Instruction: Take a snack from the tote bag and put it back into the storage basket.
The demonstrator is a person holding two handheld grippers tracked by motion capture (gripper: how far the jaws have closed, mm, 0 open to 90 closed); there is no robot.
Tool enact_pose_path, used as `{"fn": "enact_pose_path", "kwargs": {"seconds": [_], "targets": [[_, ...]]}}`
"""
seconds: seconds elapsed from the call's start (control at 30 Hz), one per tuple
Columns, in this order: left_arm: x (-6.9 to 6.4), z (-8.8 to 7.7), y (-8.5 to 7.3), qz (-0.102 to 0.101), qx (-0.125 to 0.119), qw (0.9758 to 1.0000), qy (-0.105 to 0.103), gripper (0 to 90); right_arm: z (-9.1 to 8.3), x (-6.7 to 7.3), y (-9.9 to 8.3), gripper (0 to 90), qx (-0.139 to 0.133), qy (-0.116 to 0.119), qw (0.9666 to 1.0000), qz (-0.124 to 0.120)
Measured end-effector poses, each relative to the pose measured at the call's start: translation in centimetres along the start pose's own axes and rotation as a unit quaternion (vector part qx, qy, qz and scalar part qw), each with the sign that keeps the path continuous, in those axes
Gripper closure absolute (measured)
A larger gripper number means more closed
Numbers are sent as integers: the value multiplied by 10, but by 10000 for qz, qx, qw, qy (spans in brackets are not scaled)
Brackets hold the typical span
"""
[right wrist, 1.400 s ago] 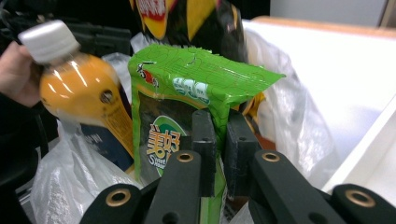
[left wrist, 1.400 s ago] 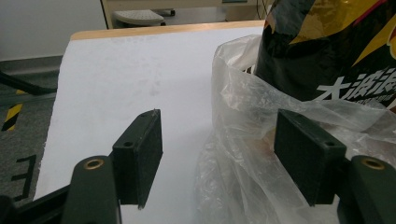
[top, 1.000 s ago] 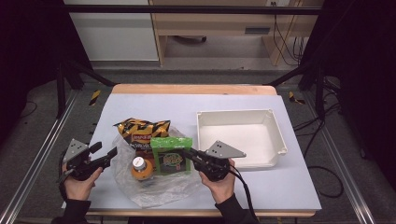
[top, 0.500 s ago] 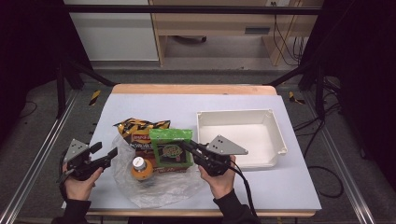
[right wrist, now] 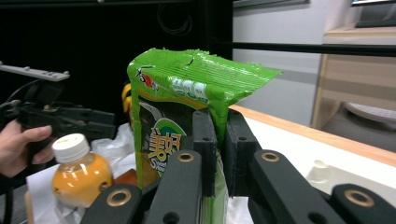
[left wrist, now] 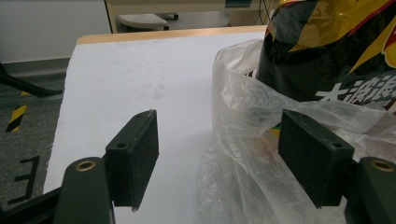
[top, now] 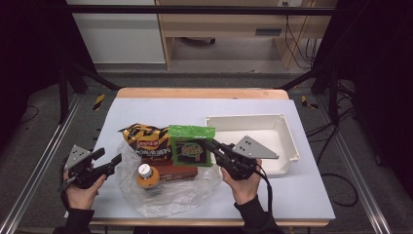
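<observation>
My right gripper [top: 213,145] [right wrist: 219,126] is shut on the side edge of a green snack packet [top: 191,145] [right wrist: 177,93] and holds it upright above the table. Below it lies a clear plastic bag [top: 170,192] [left wrist: 247,121] with an orange juice bottle [top: 146,175] [right wrist: 79,172] inside. A yellow-black chips bag [top: 143,139] [left wrist: 336,46] rests at the bag's far edge. My left gripper [top: 109,157] [left wrist: 219,149] is open at the bag's left side. Its jaws have just been opening slightly, with loose plastic between them and unpressed.
A white tray [top: 287,141] stands to the right of the packet, close behind my right hand. A red-brown packet [top: 170,170] lies beside the bottle. The white table top [top: 195,107] runs back to a wooden edge, with dark floor and frame rails around it.
My right gripper has risen with the green packet, which now stands higher above the bag. The left hand has stayed where it was.
</observation>
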State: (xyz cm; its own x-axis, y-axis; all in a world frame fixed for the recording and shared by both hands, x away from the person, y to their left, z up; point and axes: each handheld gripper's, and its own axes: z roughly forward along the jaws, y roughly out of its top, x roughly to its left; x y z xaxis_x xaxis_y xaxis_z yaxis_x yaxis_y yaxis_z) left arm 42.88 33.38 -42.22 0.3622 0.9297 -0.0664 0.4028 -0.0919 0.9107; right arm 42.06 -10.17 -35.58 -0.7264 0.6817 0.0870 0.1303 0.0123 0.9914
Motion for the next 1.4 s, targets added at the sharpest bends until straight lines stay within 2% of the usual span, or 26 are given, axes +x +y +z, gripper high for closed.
{"fn": "enact_pose_path", "kwargs": {"seconds": [0.07, 0.17, 0.2, 0.33, 0.4, 0.43, 0.53, 0.77, 0.9, 1.4], "targets": [[0, -1, 1, -4, -5, 10000, 8, 281, -9, -9, 5, 853, -43, -178, 9998, -23], [0, -2, 1, -30, -40, 10000, 16, 280, -15, -16, 7, 853, -99, -280, 9996, 3], [1, -2, 1, -28, -41, 10000, 25, 279, -21, -23, 9, 853, -143, -391, 9991, 8], [1, -2, 1, -23, -35, 10000, 29, 278, -27, -34, 12, 853, -181, -561, 9982, 61], [2, -2, 1, -27, -38, 10000, 29, 275, -32, -45, 15, 853, -203, -721, 9972, 64], [2, -2, 1, -27, -41, 10000, 29, 275, -32, -45, 15, 853, -203, -721, 9972, 64], [2, -3, 1, 11, -47, 10000, 13, 261, -36, -59, 16, 853, -205, -871, 9959, 115], [2, -3, 0, 26, -48, 10000, -41, 249, -35, -78, 16, 853, -165, -1073, 9940, 146], [3, -3, 1, 1, -58, 10000, -41, 247, -29, -94, 12, 853, 1, -1261, 9919, 173], [2, -1, -1, 25, -12, 10000, -64, 246, 0, -111, -7, 853, 331, -1459, 9885, 220]]}}
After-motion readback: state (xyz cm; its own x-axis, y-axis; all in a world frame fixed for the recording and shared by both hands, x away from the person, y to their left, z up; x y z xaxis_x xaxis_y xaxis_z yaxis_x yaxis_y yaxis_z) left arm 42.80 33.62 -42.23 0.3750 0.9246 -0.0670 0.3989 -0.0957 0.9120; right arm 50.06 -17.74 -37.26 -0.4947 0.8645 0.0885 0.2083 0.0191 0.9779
